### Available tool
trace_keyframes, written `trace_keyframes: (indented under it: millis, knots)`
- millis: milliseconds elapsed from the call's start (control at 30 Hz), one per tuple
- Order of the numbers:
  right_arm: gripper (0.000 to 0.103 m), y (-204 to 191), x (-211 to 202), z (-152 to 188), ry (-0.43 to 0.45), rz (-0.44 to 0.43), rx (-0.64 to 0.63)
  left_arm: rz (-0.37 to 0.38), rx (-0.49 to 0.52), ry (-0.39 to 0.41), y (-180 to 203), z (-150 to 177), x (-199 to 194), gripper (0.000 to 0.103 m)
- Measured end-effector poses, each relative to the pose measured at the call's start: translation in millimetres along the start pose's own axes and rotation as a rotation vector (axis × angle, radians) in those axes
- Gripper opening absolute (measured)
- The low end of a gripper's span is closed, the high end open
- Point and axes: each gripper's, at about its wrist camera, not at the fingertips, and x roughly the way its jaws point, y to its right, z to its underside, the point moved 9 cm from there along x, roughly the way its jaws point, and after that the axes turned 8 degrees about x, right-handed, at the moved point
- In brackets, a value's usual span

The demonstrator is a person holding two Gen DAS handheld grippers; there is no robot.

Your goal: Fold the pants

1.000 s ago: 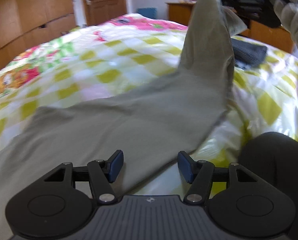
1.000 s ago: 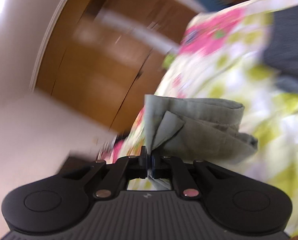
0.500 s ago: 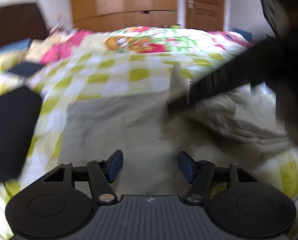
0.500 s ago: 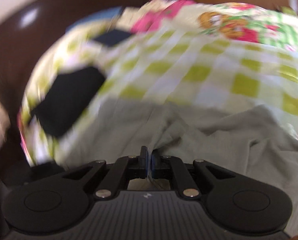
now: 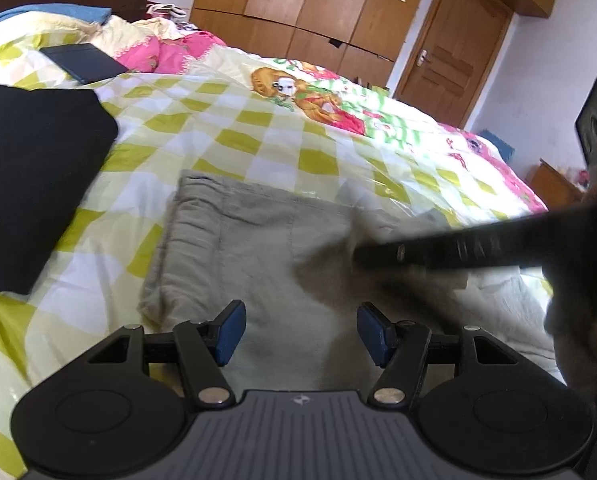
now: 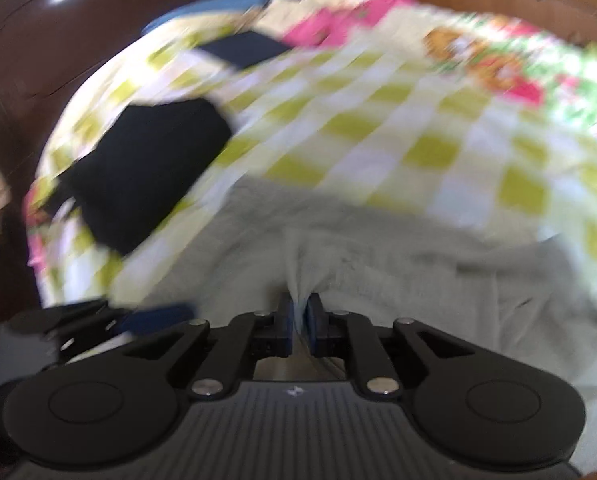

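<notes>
No text, label, brand or number can be read anywhere.

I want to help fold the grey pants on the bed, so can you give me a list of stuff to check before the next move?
1. Grey cotton pants lying on the yellow-checked bedspread: ok.
2. Left claw open, nothing between its blue pads, above the pants: ok.
3. Right claw let go: not ok. Its jaws have just been opening, but a pinch of grey cloth sits in the narrow gap.
4. Folded layer lying smooth: not ok, wrinkled near the right claw.
5. Black folded garment apart from the pants: ok.
6. Edges lined up: cannot tell, the right-wrist view is blurred.
</notes>
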Motion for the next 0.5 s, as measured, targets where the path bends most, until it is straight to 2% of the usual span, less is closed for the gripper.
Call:
trace_keyframes:
  millis: [33,133,300,433,500]
  knots:
    - [0.025,-6.3,-0.6,3.6,-0.010,-0.027,-0.013,-0.008,-0.009,0.000,-4.6,0.9,-1.1,0.074]
    - [0.045,-10.9,-9.1,5.8,0.018,0.008,-0.076,-0.014,-0.035,-0.007,-13.6,4.1,-2.5,0.074]
    - [0.048,14.6,-39.4,8.2,0.073,0.038,0.005,-0.018,-0.018,0.002,-13.1,2.8,-4.3,0.075]
    - [0.050,60.2,-45.2,13.9,0.067,0.159,0.105,-0.018,0.003,0.014,-9.8,0.9,-8.0,0.075]
    - [0.050,79.7,-43.2,13.5,0.063,0.190,0.184,-0.016,0.013,0.034,-7.6,-2.7,-11.9,0.075]
